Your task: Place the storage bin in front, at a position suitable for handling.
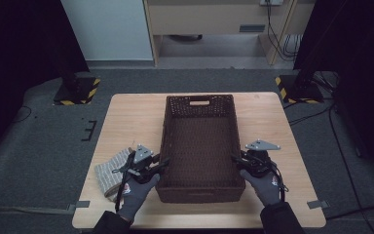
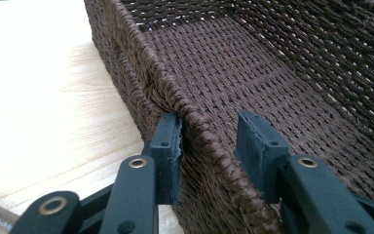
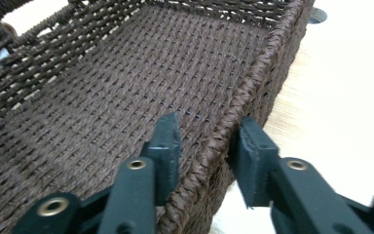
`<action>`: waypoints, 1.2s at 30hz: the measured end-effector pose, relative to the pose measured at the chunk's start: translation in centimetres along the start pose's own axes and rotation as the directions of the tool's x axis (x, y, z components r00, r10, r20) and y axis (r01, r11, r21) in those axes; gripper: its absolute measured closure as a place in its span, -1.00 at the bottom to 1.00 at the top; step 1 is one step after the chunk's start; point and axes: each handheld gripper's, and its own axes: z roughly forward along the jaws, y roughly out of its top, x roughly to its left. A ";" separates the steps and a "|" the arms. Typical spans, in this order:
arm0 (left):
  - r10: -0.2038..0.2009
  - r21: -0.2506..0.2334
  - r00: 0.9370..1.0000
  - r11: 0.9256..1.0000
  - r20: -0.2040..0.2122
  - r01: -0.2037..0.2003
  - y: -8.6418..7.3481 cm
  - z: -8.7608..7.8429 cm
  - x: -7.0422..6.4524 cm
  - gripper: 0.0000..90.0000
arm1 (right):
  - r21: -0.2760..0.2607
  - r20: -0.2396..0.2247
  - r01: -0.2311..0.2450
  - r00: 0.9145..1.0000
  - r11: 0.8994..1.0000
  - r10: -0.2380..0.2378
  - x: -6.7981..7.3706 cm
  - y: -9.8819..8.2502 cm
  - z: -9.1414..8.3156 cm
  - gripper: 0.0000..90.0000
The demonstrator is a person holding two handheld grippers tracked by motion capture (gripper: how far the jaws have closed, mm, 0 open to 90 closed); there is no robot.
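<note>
A dark brown woven basket [image 1: 171, 127] stands lengthwise in the middle of the wooden table [image 1: 131, 117]; nothing lies inside it. My left gripper [image 1: 162, 163] straddles the left rim near the front corner. In the left gripper view the outer pad [image 2: 171, 146] touches the basket [image 2: 141, 53] wall, while the inner pad stands slightly off the rim. My right gripper [image 1: 235, 160] straddles the right rim opposite. Its outer pad [image 3: 251, 156] rests against the basket [image 3: 272, 48] wall, and the inner jaw is a little apart from it. Both left gripper [image 2: 209, 122] and right gripper [image 3: 209, 122] are open around the rim.
A folded striped cloth [image 1: 112, 173] lies on the table left of the basket, under my left hand. Bare wood runs along both long sides of the basket. Dark stands with yellow-black bases [image 1: 78, 90] sit on the floor beyond the table's far corners.
</note>
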 end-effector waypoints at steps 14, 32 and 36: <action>0.006 -0.084 1.000 0.996 -0.005 -0.006 0.6 -1.2 0.7 -0.07 | -0.049 0.042 -0.002 0.999 0.999 0.004 -2.0 2.5 2.6 0.15; -0.061 -0.096 0.988 0.994 -0.139 0.048 -1.1 -4.9 7.4 -0.25 | -0.002 0.039 -0.002 0.999 1.000 0.002 -1.8 1.4 1.9 0.45; -0.063 -0.065 0.986 0.996 -0.155 0.054 -2.4 -5.4 9.0 -0.29 | -0.015 0.040 -0.013 0.999 1.000 0.014 -1.8 0.8 1.2 0.44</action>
